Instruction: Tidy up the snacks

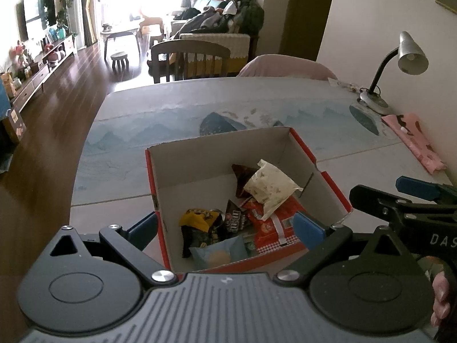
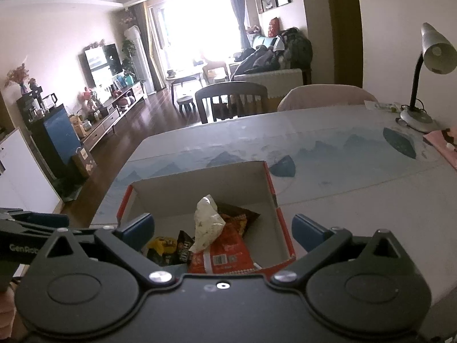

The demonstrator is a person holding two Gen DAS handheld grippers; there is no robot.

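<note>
desk lamp (image 1: 405,65), pink cloth (image 1: 414,140), wooden chair (image 2: 231,100)

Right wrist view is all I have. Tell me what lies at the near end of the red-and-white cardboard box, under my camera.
Observer: A light blue snack packet lies against the near wall of the red-and-white cardboard box, beside the red packet.
Operator: Report the left gripper.
Observer: The left gripper has its jaws open wide, spanning the box's near end.
Operator: Describe the pink thing by the grey desk lamp.
Observer: It is a long, flat pink patterned packet, lying apart from the box.
</note>
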